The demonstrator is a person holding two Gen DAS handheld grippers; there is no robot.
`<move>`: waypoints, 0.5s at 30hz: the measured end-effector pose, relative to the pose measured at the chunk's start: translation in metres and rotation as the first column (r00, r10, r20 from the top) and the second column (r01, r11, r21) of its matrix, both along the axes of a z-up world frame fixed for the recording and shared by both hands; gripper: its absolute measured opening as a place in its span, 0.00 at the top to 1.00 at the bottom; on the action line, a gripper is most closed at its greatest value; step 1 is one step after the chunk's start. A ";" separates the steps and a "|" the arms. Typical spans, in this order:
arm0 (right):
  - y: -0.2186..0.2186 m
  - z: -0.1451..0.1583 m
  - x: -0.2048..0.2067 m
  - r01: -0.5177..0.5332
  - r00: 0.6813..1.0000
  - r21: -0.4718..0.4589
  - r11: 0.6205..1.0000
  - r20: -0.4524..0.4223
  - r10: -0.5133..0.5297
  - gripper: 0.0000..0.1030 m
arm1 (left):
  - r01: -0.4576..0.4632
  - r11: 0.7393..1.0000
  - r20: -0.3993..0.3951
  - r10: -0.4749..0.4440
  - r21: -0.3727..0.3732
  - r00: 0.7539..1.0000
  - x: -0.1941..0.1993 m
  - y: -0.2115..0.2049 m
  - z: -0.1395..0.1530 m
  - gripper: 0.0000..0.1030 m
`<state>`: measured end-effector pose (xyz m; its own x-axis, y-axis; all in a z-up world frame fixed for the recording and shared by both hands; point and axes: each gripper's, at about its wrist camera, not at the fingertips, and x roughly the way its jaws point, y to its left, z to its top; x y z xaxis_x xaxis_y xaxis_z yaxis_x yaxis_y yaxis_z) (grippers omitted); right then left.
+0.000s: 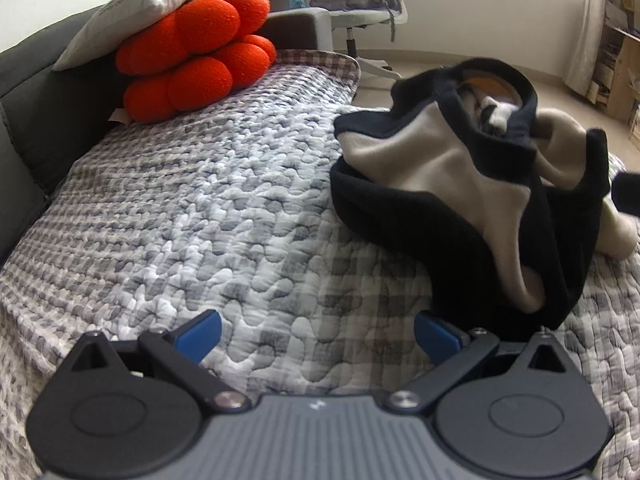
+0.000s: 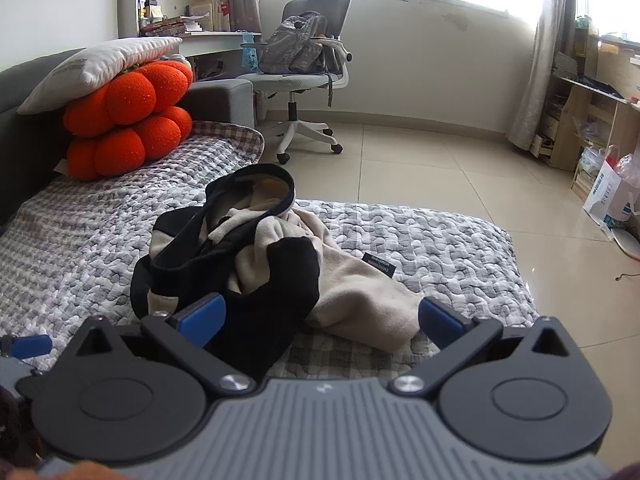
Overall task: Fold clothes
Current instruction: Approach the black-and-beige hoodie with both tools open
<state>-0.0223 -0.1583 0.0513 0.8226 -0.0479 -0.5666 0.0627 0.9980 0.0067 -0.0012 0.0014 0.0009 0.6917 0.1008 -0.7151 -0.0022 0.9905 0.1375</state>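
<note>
My left gripper (image 1: pixel 318 334) spread wide over bare quilt (image 1: pixel 192 208), my right gripper (image 2: pixel 320 318) likewise spread and empty, crumpled black-and-beige garment (image 2: pixel 240 252) heaped on the quilt just beyond its fingers

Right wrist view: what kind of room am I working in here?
Most likely a home bedroom or study. A quilted checked cover carries the crumpled black and beige garment, an office chair stands on the tiled floor, and a cluttered desk with shelves lines the wall.

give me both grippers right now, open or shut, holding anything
Left gripper: open, holding nothing, over the quilt.
Right gripper: open, holding nothing, the crumpled black and beige garment lies ahead of it.
</note>
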 end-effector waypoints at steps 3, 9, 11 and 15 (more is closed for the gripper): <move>0.001 0.001 0.001 0.005 1.000 -0.006 1.000 0.004 -0.005 0.00 | -0.005 1.000 0.014 0.005 -0.013 1.000 -0.004 0.005 0.003 0.00; 0.000 -0.001 0.004 0.010 1.000 -0.004 1.000 -0.011 -0.010 0.00 | -0.013 1.000 -0.007 0.013 -0.010 1.000 -0.002 0.005 0.001 0.00; 0.003 -0.001 0.005 0.010 1.000 -0.012 1.000 -0.017 -0.010 0.00 | -0.018 1.000 -0.011 0.017 -0.022 1.000 0.002 0.007 0.002 0.00; 0.002 -0.006 0.006 -0.004 1.000 -0.008 1.000 -0.026 0.004 0.00 | -0.029 0.999 -0.013 0.029 -0.032 1.000 0.006 0.010 0.003 0.00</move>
<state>-0.0164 -0.1565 0.0453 0.8076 -0.0495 -0.5876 0.0587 0.9983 -0.0033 0.0045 0.0117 0.0043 0.6801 0.0973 -0.7266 -0.0294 0.9940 0.1056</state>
